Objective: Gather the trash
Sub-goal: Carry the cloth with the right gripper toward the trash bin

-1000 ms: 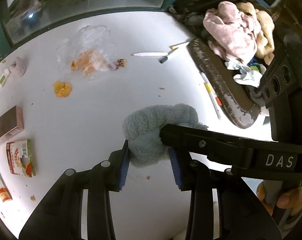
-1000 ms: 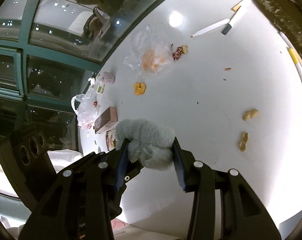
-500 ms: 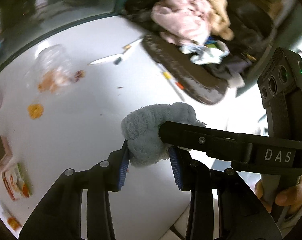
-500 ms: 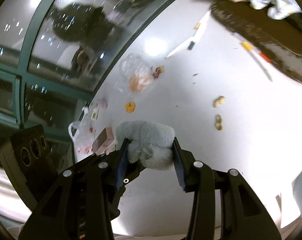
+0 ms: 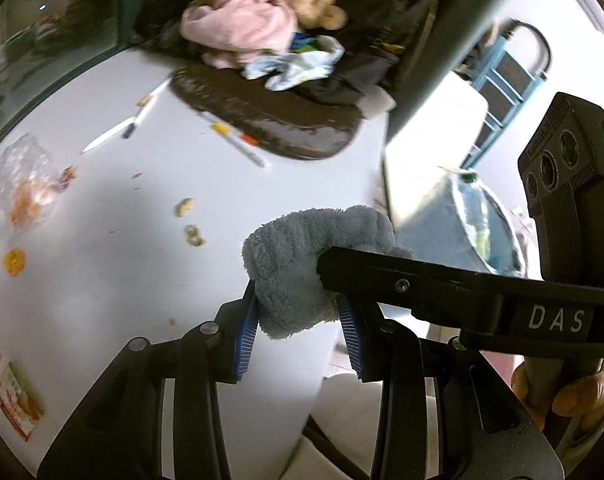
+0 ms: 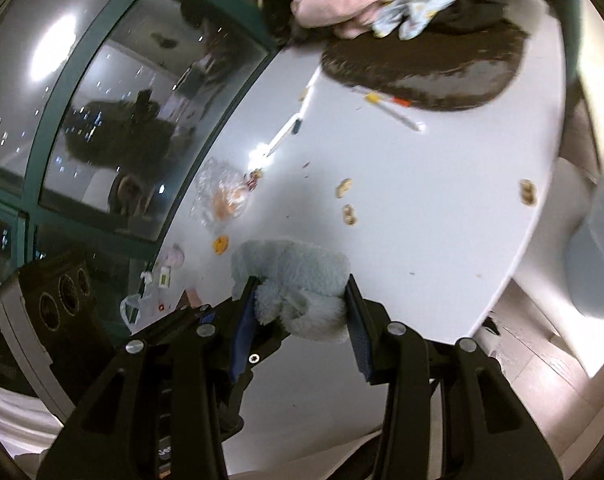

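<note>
1. Left wrist view — the left gripper is clamped on a grey-blue fluffy cloth, its blue pads pressed into the pile on both sides. The right gripper's black finger crosses in from the right and bites the same cloth, so both tools share one bundle. A person's hand grips that handle at the lower right.

2. Same view, surroundings — the cloth hangs above the white table near its right edge. Beyond that edge, on the floor side, stands a lined bin with a bottle inside. Left on the table: two peanut shells mid-surface, a crumpled clear wrapper and an orange scrap toward the left edge, pens near the far edge.

3. Right wrist view — the right gripper has its fingers closed on the cloth, which bulges between the pads. The table lies beneath; a further shell sits at its right edge.

4. Step in hand, as judged — the bundle is being carried to the bin, probably with swept-up crumbs inside, though none are visible. To do it well: keep both grips firm and moving together so the cloth neither stretches nor unfolds, hold the folded side up, clear the table's right edge, bring the cloth over the bin's mouth, and only then loosen one grip
</note>
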{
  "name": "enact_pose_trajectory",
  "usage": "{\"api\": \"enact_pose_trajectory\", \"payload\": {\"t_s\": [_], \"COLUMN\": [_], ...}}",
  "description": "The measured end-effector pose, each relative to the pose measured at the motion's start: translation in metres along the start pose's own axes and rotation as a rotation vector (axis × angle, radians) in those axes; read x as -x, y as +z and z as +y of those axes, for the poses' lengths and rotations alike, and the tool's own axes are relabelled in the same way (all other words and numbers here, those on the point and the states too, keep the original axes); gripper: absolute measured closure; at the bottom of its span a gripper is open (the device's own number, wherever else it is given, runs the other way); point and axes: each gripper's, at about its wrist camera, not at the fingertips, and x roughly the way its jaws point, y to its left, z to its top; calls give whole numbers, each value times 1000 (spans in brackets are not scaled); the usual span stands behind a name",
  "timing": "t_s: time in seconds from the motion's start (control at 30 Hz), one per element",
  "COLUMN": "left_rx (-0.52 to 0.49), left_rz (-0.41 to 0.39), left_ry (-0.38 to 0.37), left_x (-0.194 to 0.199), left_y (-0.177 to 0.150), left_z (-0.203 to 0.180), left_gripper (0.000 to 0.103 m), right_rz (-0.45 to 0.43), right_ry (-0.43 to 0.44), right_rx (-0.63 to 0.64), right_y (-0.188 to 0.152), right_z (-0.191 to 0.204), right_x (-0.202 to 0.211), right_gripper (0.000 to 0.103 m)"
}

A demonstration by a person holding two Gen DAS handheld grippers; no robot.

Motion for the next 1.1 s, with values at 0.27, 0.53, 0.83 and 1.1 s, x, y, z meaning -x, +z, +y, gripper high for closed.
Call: {"api": "enact_pose_trajectory", "payload": {"t_s": [0.27, 0.53, 0.83, 1.1], "left_rx": [-106, -220, -352, -452], "left_rz": [10, 30, 59, 125], "left_ry": [-59, -108, -182, -253], "left_x": [-16, -52, -102, -151], "left_y": [11, 38, 70, 76], "left_z": [-50, -128, -224, -300], "left_gripper": [68, 68, 68, 68], "right_rz": [-102, -193, -301, -360], "right_ry": [-38, -61, -108, -173], "right_rx": [-63, -135, -229, -345], "right_y": [-6, 7, 25, 22], "right_z": [-37, -98, -175, -242], "right_x": [44, 102, 173, 218], "right_gripper": [63, 63, 63, 63]}}
